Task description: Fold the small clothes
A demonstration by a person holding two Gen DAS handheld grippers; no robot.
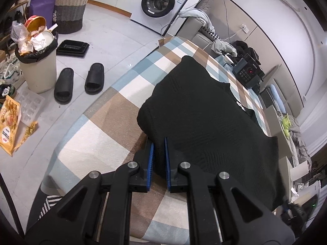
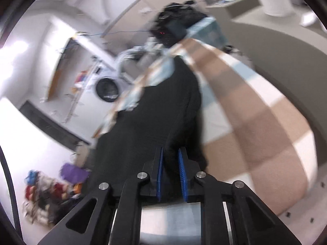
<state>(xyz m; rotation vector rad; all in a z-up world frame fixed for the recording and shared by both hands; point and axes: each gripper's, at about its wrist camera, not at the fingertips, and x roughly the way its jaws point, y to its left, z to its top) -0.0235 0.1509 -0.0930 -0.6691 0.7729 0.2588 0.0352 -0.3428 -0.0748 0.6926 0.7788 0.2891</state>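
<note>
A black knit garment lies spread on a table covered with a checked cloth. My left gripper is shut on the garment's near left edge, black fabric pinched between its blue pads. In the blurred right wrist view the same black garment stretches away from me. My right gripper is shut on a fold of it, with cloth bunched between the blue pads. The part of the garment under each gripper is hidden.
A black device with a red light and loose clothes sit at the table's far end. On the floor to the left are black slippers, a full waste bin, a woven basket and a washing machine.
</note>
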